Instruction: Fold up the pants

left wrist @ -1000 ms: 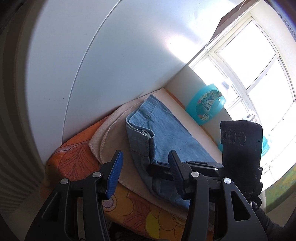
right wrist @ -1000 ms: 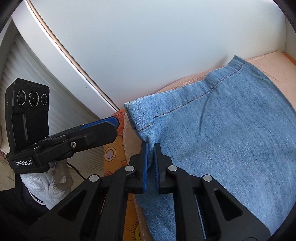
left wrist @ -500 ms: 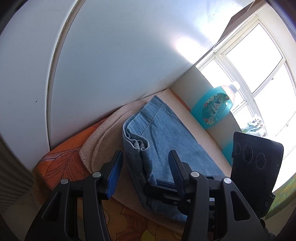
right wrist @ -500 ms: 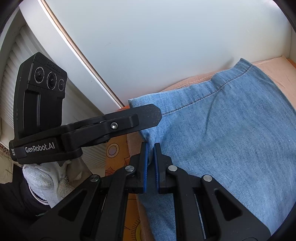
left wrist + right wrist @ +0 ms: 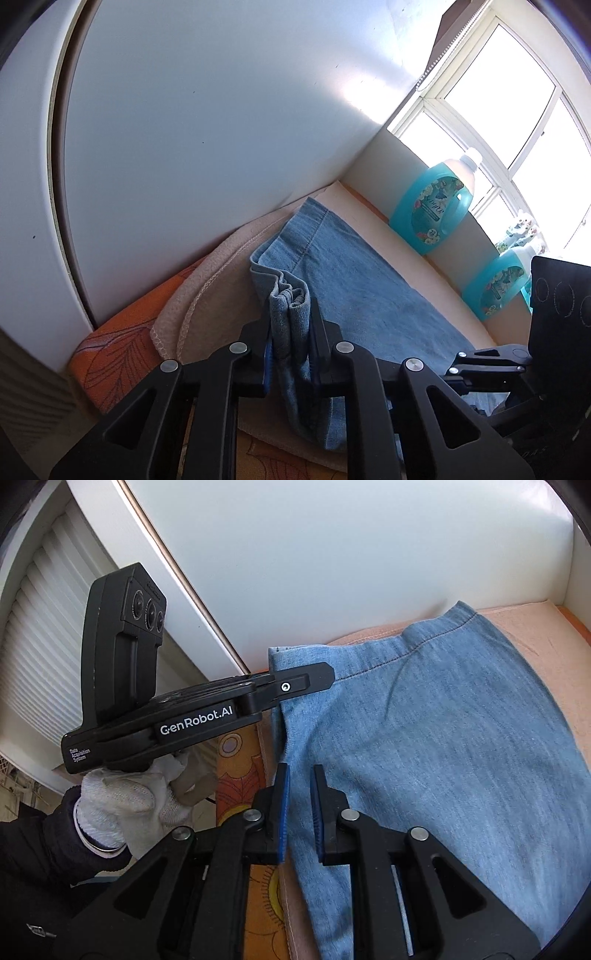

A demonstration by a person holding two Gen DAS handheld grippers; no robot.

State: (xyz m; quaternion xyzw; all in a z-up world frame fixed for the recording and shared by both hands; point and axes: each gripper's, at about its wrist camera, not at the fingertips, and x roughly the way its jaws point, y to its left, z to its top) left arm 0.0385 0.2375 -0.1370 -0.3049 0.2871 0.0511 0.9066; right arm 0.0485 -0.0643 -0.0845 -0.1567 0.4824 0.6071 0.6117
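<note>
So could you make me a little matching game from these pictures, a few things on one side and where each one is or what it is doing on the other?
Things:
1. left gripper
2. right gripper
3. detergent bottle
4. beige towel

States or places:
A. stands on the ledge by the window
B. clamped on a bunched corner of the jeans
C. lies under the jeans
D. fingers slightly apart astride the jeans' edge

Pairs: 1-B, 2-D, 3-A, 4-C
</note>
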